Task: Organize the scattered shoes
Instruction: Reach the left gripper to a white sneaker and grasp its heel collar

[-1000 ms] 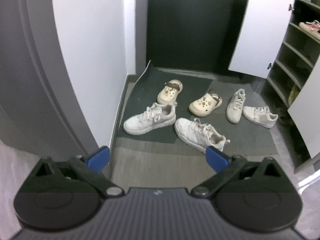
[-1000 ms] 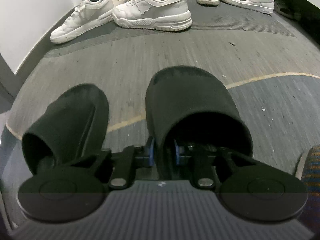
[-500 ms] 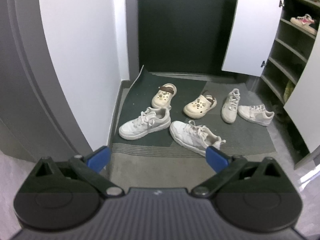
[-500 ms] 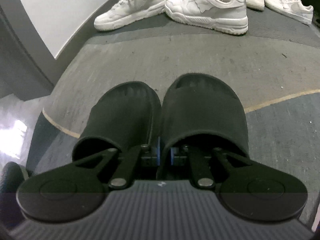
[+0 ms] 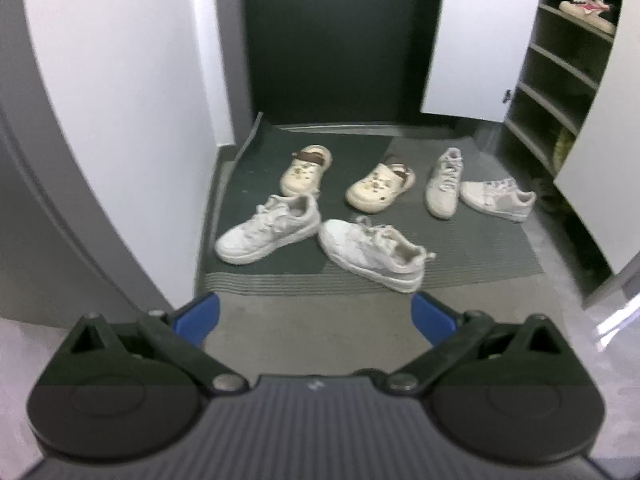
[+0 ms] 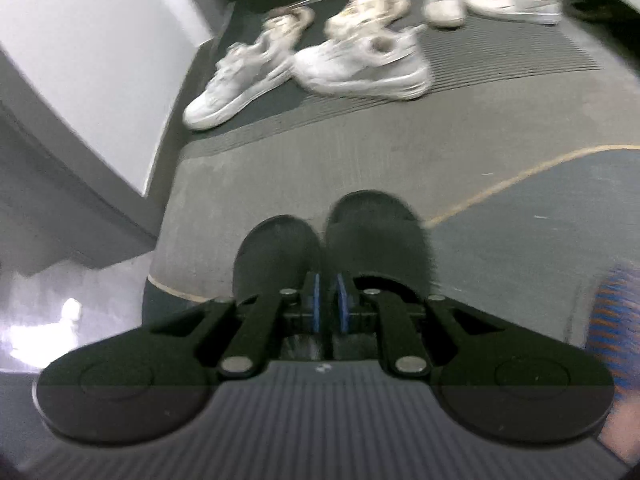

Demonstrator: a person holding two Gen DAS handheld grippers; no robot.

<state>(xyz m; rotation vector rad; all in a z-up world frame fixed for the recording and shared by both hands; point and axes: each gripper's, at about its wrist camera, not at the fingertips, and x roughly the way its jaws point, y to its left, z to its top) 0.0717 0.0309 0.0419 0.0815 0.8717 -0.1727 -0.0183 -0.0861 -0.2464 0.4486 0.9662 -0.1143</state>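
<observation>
I stood at an entryway with a dark door ahead and a shoe cabinet open on the right, one pinkish shoe on an upper shelf. A dark ribbed mat covered the floor before the door, its far left corner curled up against the white wall.

Six pale shoes lay scattered on the mat. Nearest me were two chunky white sneakers: one on the left, the other just right of it, their near ends almost touching. Behind them sat two cream clogs, apart from each other. To the right lay two slimmer white sneakers at an angle, close together.

My left gripper pointed steeply down toward the bare floor in front of the mat, its blue-padded fingers spread wide with nothing between them.

My right gripper also tilted downward, and its view was blurred. Its blue pads were pressed nearly together, pinching the inner edges of a pair of black slippers, which hung side by side from the fingers, toes pointing away toward the mat. The white sneakers showed beyond them.
</observation>
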